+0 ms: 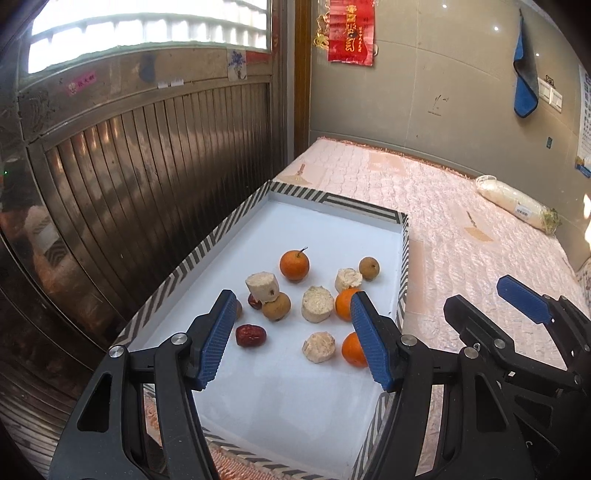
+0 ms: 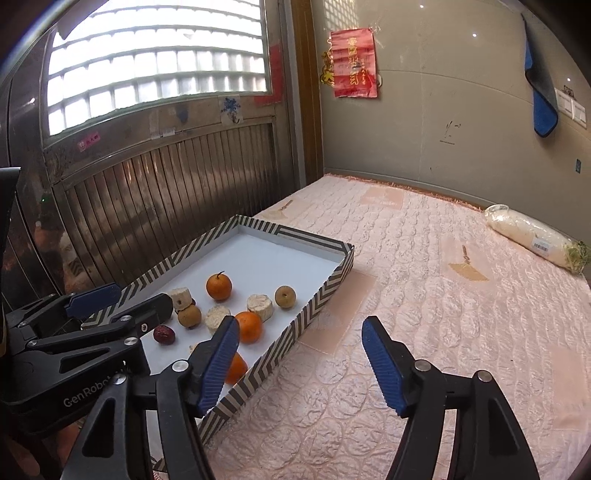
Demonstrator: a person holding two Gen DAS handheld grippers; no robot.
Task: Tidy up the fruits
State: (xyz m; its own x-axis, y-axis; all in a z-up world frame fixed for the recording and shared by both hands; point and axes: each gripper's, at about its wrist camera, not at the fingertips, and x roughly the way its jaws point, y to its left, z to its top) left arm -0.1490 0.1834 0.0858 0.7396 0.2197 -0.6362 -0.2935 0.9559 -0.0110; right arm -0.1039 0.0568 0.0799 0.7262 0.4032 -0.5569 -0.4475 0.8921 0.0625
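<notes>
A shallow white tray with a striped rim (image 1: 221, 229) (image 2: 321, 291) lies on a pink quilted bed. In it are three oranges, one with a stem (image 1: 294, 264) (image 2: 218, 286), brown longans (image 1: 369, 268) (image 2: 285, 296), red dates (image 1: 250, 335) (image 2: 163, 335) and several pale cut chunks (image 1: 317, 303) (image 2: 259, 306). My left gripper (image 1: 293, 317) is open and empty, hovering over the tray's near half; it also shows in the right wrist view (image 2: 122, 299). My right gripper (image 2: 300, 341) is open and empty over the quilt right of the tray; it also shows in the left wrist view (image 1: 480, 299).
A wrapped white radish (image 1: 517, 204) (image 2: 535, 240) lies at the bed's far right. A ribbed metal door (image 1: 147, 166) stands left of the tray. A grey wall with a red hanging (image 1: 351, 31) and a blue cloth (image 1: 524, 81) is behind.
</notes>
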